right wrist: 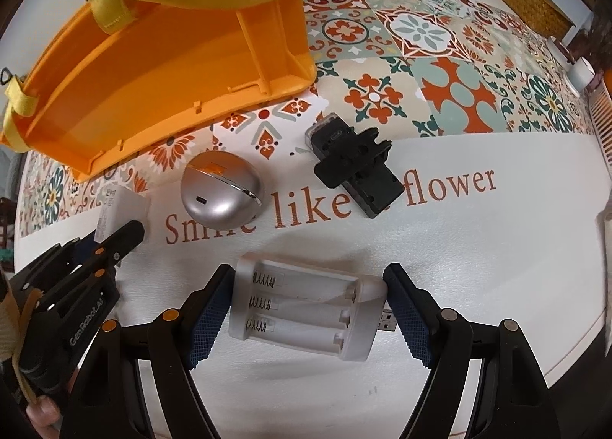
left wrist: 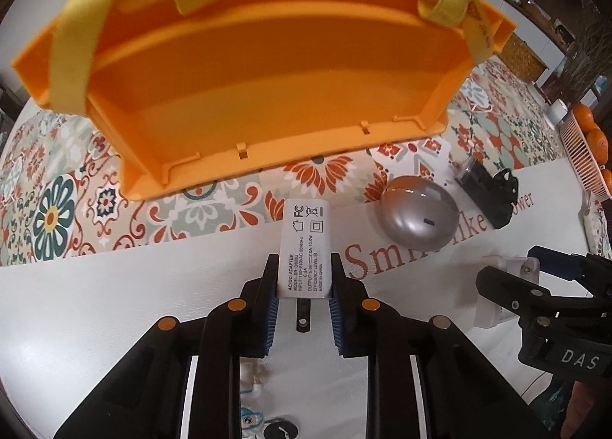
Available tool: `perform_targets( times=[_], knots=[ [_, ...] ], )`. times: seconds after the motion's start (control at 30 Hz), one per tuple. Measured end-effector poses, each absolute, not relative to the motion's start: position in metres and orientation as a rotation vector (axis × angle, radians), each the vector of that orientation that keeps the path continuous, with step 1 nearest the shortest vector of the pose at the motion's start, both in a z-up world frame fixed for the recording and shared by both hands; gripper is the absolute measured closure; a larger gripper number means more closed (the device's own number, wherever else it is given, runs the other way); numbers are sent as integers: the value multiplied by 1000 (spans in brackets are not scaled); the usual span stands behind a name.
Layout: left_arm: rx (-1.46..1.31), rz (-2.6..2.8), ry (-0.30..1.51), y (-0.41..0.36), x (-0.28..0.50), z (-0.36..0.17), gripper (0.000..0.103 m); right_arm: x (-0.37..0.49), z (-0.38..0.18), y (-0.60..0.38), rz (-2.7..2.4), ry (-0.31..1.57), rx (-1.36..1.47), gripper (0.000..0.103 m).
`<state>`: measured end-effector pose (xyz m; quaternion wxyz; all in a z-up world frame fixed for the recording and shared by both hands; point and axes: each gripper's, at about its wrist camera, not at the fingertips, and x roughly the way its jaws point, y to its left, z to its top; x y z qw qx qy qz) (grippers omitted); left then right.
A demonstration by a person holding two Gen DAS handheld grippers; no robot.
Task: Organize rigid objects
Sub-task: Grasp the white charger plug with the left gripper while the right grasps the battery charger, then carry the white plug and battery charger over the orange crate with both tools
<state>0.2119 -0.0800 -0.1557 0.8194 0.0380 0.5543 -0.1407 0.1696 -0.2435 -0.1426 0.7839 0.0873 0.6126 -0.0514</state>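
Observation:
My left gripper (left wrist: 302, 267) is shut on a white AC/DC adapter (left wrist: 304, 244), its prongs pointing back toward the camera, just above the white tablecloth. Ahead of it stands an open orange storage box (left wrist: 267, 68) with yellow ribbon handles. My right gripper (right wrist: 310, 272) has both pads against the ends of a white three-slot battery charger (right wrist: 306, 309) with no batteries in it. The right wrist view shows the left gripper (right wrist: 130, 232) holding the adapter (right wrist: 118, 205) at the left. A silver egg-shaped case (right wrist: 222, 190) and a black clip mount (right wrist: 355, 167) lie on the cloth between the grippers and the box (right wrist: 153, 56).
The tablecloth carries a patterned tile band and the words "Smile like a flower". A pink basket of oranges (left wrist: 589, 133) and a white cup (left wrist: 556, 112) sit at the far right, and a wicker box (right wrist: 524, 3) at the back. A person's hand (right wrist: 42, 412) holds the left gripper.

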Motion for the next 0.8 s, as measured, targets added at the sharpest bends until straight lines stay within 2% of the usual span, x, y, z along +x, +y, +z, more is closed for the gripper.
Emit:
perform_targets(
  times=[0.8],
  knots=[
    [1, -307, 966, -57, 191, -56, 79, 169, -44, -222, -34, 1058, 124, 24]
  ],
)
